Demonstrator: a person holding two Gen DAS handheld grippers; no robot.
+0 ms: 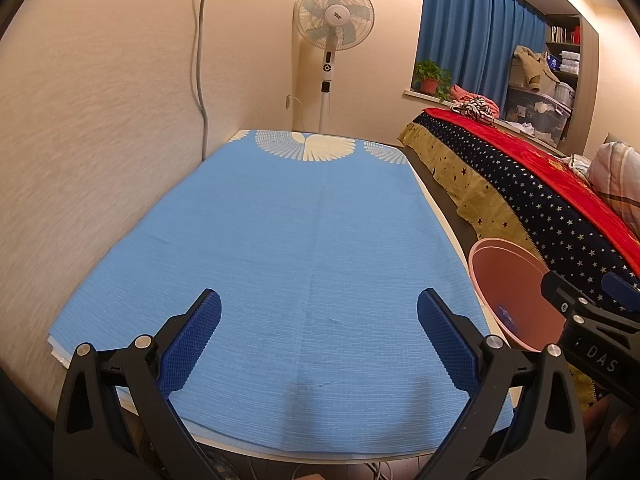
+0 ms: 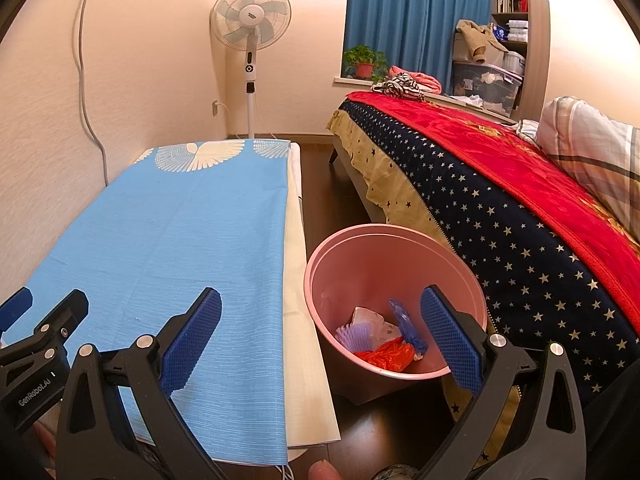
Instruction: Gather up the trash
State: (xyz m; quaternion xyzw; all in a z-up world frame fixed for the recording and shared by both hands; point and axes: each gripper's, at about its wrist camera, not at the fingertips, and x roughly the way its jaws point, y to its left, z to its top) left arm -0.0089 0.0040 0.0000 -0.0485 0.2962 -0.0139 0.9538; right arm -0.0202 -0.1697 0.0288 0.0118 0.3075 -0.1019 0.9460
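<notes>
Item: both our claws, left gripper (image 1: 319,322) and right gripper (image 2: 320,322), wide open and empty; bin (image 2: 394,240) holds trash (image 2: 386,354); risk: knocking the bin over.

1. To your left runs a pale textured wall (image 1: 100,120) with a grey cable (image 1: 199,60) hanging down it.
2. A white pedestal fan (image 2: 250,28) stands in the far corner by a wall socket (image 2: 215,108).
3. Blue curtains (image 2: 412,20) cover the window, a potted plant (image 2: 365,62) on its sill.
4. On your right, a bed (image 2: 500,200) carries a red blanket and starry cover.
5. The floor (image 2: 324,196) is dark wood, under warm light.
</notes>
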